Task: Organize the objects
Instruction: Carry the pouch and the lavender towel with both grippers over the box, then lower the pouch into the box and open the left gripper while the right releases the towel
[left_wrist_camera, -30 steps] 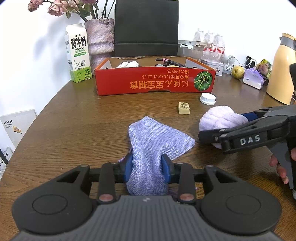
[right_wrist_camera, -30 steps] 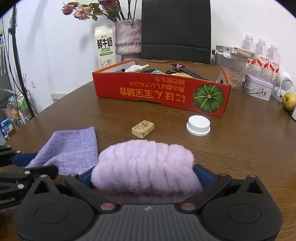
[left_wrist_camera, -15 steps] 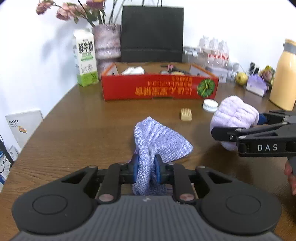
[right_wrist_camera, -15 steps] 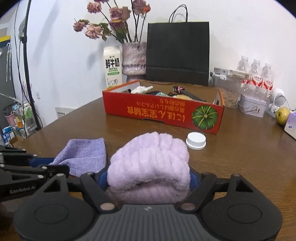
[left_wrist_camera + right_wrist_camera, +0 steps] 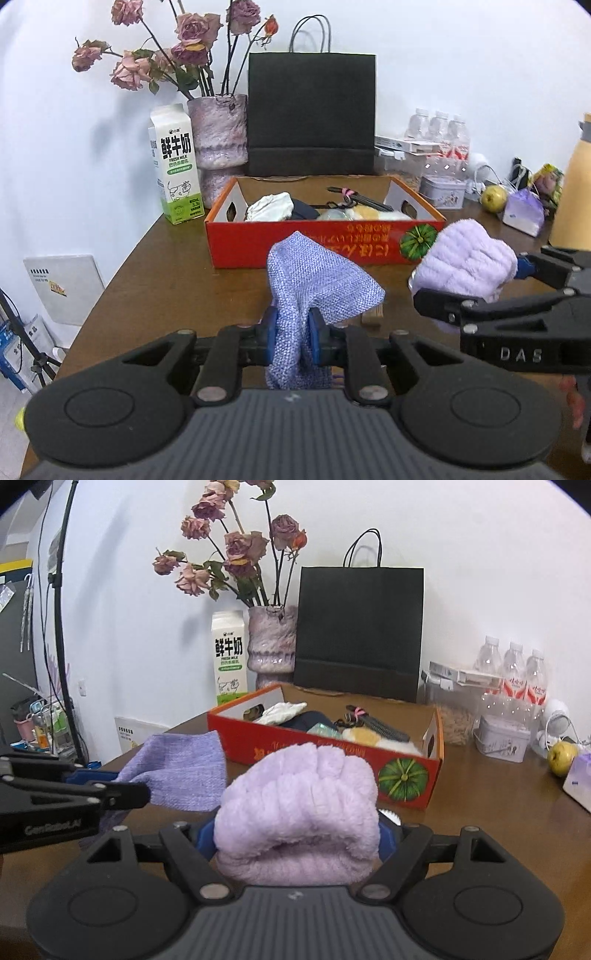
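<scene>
Left claw (image 5: 291, 338) is fully pinched on the woven purple cloth (image 5: 314, 280), with its blue pads pressing a bunched fold while the rest of the fabric hangs free above the table (image 5: 166, 273). Right claw (image 5: 297, 840) is about half closed around the fluffy lilac roll (image 5: 299, 797), which fills the whole gap between its pads. Both things are held in the air, side by side, in front of the red cardboard box (image 5: 240, 240) that stands further back on the table, near the milk carton (image 5: 176, 164) and the vase (image 5: 218, 133).

The step in hand, as I judge it, is to carry both soft things to the box and put them inside. The box already holds a white crumpled thing, a dark thing and a brush-like thing, so the free room seems to be limited. It would be good to bring each claw clearly over the front wall before lowering, because the loose corner of the cloth can catch on the rim. I would also keep the two claws apart, so that the hanging cloth does not brush the other claw. The roll is soft, so a light grip is enough, and it should be released only when it is low inside the box.
</scene>
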Available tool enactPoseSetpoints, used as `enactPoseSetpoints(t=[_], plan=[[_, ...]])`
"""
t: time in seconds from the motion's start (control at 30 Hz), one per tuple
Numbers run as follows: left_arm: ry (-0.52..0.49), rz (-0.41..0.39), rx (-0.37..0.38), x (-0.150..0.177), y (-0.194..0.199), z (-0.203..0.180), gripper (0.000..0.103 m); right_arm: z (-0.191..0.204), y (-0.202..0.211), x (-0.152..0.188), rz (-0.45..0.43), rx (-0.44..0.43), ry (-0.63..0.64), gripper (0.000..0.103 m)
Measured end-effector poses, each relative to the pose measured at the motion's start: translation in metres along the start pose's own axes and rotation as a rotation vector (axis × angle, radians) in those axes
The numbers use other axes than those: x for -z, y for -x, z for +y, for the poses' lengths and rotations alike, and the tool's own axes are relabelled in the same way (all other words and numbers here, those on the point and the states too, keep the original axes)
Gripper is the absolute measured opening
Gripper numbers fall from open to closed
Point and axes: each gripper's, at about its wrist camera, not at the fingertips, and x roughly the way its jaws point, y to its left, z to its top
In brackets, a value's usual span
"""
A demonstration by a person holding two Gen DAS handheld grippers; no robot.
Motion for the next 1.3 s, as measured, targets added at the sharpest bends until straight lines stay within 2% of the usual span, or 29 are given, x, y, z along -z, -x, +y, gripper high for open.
enactPoseSetpoints(t=[0.3,0.8,1.3], plan=[[0.059,0.004,-0.014,-0.034,-0.032,-0.003,0.018,-0.010,-0.027,-0.030,-0.021,0.023,0.004,0.078],[0.108,-0.010,-0.003,-0.077,-0.086,-0.005,0.018,-0.031,-0.077,-0.062,-0.049,0.045,-0.015,0.078],[0.110,-0.019,-0.008,-0.114,-0.156,-0.005,0.018,-0.062,-0.144,-0.095,-0.066,0.082,-0.060,0.078]])
